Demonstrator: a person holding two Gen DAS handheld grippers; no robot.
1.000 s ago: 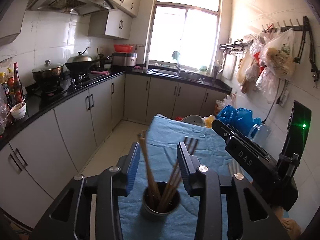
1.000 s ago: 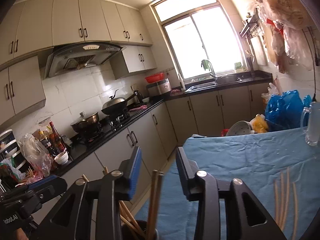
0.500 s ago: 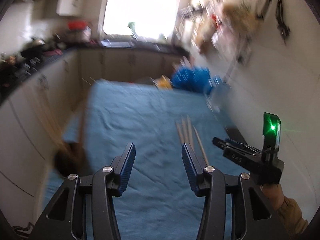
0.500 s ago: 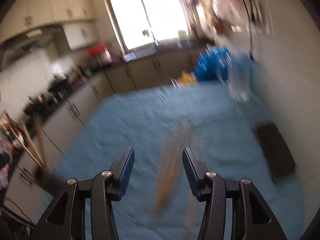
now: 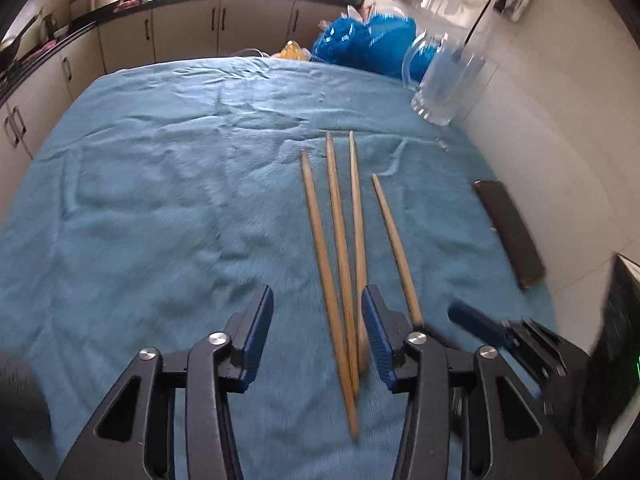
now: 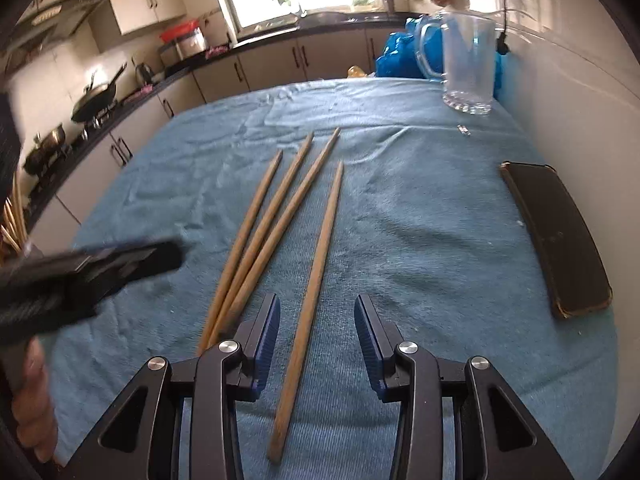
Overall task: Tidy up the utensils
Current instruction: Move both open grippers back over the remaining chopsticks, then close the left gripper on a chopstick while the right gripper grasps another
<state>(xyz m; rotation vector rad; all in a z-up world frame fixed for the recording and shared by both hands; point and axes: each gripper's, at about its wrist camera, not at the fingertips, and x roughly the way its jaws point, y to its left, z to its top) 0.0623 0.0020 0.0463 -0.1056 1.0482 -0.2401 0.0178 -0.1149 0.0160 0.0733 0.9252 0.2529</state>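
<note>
chopsticks [image 6: 280,216], four of them, lie side by side on the blue towel [image 6: 420,240]. the right gripper [image 6: 316,340] straddles the rightmost chopstick [image 6: 316,264], jaws closing, not touching. the left gripper [image 5: 316,340], also closing, brackets two others, gripping nothing.

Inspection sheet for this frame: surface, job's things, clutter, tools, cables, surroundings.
Surface: blue towel over the table, wrinkled.
Job's things: four wooden chopsticks lying loose, roughly parallel.
Clutter: glass pitcher upright at the far right; dark phone flat by the wall.
Tools: left tool jaws closing, astride chopsticks; right tool jaws closing, astride the rightmost chopstick; pads not pressing.
Cables: black cord on the wall.
Surroundings: kitchen cabinets, window, stove with pans.
</note>
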